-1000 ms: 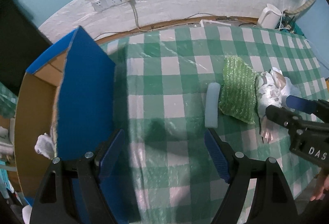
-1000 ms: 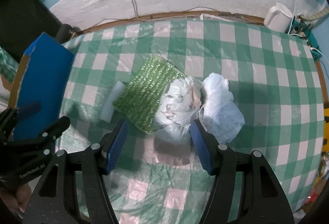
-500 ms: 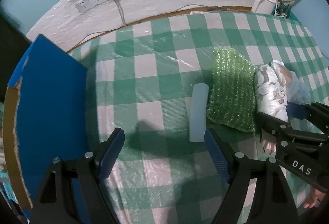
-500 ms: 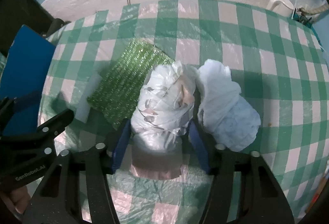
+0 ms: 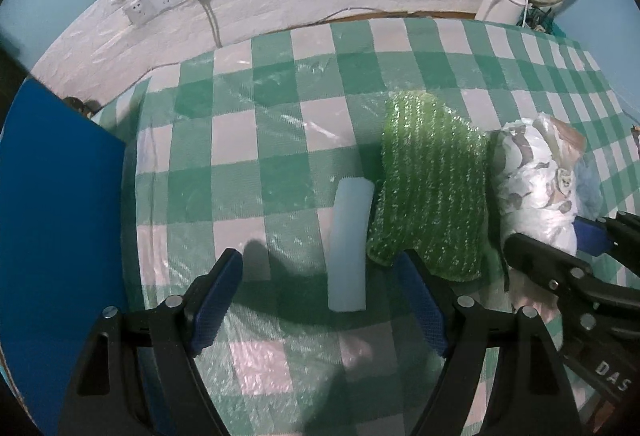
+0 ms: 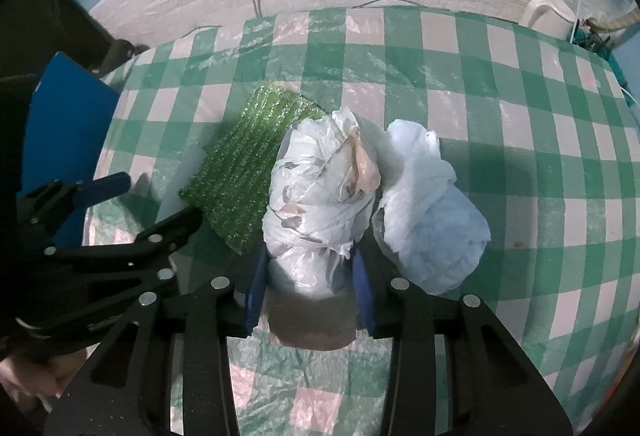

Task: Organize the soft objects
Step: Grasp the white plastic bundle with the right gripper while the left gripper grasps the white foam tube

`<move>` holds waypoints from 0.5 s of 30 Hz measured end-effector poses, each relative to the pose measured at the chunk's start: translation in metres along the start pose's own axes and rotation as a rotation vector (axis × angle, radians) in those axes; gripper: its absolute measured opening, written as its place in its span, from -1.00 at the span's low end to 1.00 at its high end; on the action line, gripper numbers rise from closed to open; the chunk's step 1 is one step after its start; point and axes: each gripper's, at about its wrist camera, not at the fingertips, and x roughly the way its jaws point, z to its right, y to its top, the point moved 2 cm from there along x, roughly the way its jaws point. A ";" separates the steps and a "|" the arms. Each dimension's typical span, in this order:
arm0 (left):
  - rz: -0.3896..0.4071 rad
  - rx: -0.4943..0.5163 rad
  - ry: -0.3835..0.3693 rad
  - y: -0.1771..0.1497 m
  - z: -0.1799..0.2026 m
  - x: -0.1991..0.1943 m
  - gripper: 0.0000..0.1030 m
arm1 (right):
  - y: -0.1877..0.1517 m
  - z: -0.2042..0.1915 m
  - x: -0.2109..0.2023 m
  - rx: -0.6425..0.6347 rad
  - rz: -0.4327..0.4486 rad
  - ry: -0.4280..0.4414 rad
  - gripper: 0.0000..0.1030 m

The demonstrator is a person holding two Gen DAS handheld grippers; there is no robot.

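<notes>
My right tool (image 6: 308,292) is closing on the patterned white bundle (image 6: 316,204), and its blue pads are already pressing the bundle's near end from both sides, so that one is clamped. The bundle lies on the green-checked counter (image 6: 500,84), touching the plain white bundle (image 6: 424,212) on its right and overlapping the edge of the sparkly green cloth (image 6: 244,172) on its left.

My left tool (image 5: 320,300) has its jaws wide apart, easing inward a little, with nothing pressed between the pads. The white foam roll (image 5: 349,244) lies on the counter ahead of it, its near end reaching in between the fingertips but closer to the right-hand finger, not touched by either as far as I can see. The roll sits just beside the green cloth, right along its left edge.

From the left wrist view the patterned bundle shows at the far right with my right tool's black finger against it. A blue cardboard flap (image 5: 60,220) stands at the counter's left side.
</notes>
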 end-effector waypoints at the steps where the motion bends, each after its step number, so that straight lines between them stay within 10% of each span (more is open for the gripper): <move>1: 0.009 0.002 0.002 0.000 0.002 0.000 0.38 | 0.000 0.000 -0.002 0.003 0.002 0.003 -0.27; 8: 0.014 0.004 -0.005 -0.002 0.000 0.000 -0.69 | -0.001 0.001 -0.009 0.011 0.008 0.024 -0.27; 15: 0.002 0.006 -0.033 -0.011 -0.005 -0.005 -0.72 | -0.001 -0.005 -0.014 -0.019 0.014 0.017 -0.27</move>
